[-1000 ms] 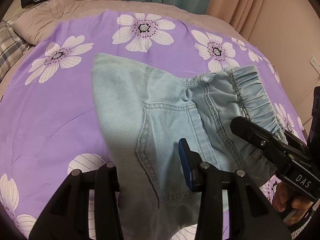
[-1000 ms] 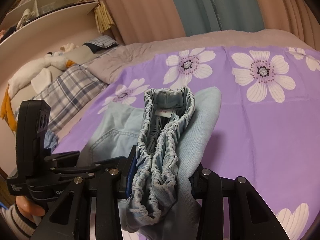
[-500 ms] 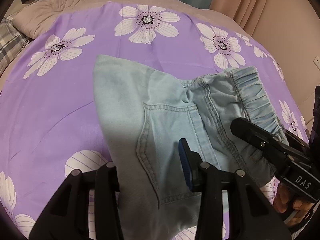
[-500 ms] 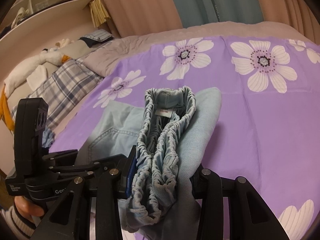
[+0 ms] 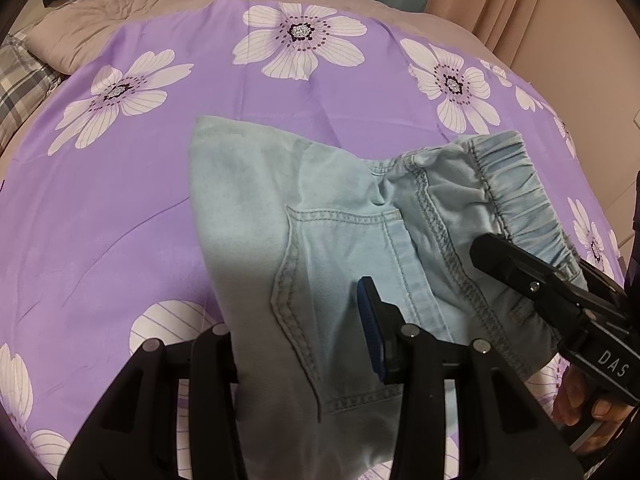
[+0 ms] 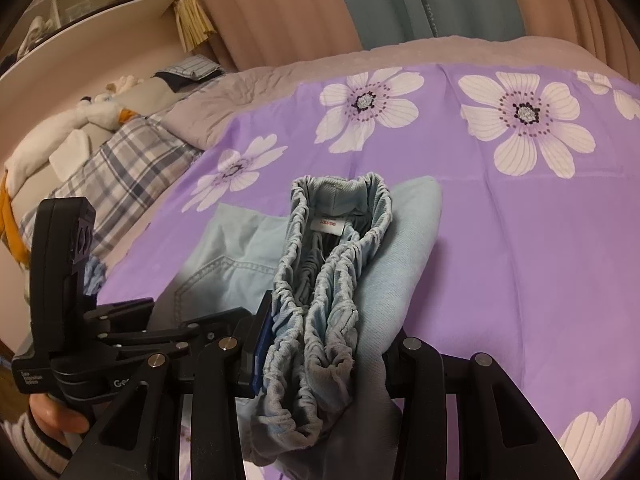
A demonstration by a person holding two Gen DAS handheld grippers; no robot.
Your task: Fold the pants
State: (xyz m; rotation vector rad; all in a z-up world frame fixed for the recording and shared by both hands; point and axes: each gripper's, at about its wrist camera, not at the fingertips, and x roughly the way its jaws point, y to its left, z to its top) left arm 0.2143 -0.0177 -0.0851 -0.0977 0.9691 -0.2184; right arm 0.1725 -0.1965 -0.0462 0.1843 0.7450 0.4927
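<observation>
Light blue denim pants (image 5: pixel 320 248) with an elastic waistband (image 5: pixel 516 192) lie partly folded on the purple flowered bed cover (image 5: pixel 120 208). My left gripper (image 5: pixel 304 332) is shut on the pants near the back pocket (image 5: pixel 344 280). My right gripper (image 6: pixel 324 344) is shut on the bunched waistband (image 6: pixel 328 280), whose white size label (image 6: pixel 332 226) shows. The right gripper also shows in the left wrist view (image 5: pixel 532 284), clamped on the waistband end. The left gripper shows in the right wrist view (image 6: pixel 132 328).
A plaid pillow (image 6: pixel 116 176) and a white plush toy (image 6: pixel 60 132) lie at the bed's left side. Curtains (image 6: pixel 360 8) hang behind the bed. A grey blanket edge (image 5: pixel 120 12) borders the purple cover.
Both grippers, still holding the pants, have shifted slightly; the view of the bed has slid downward a little. The pants keep the same shape.
</observation>
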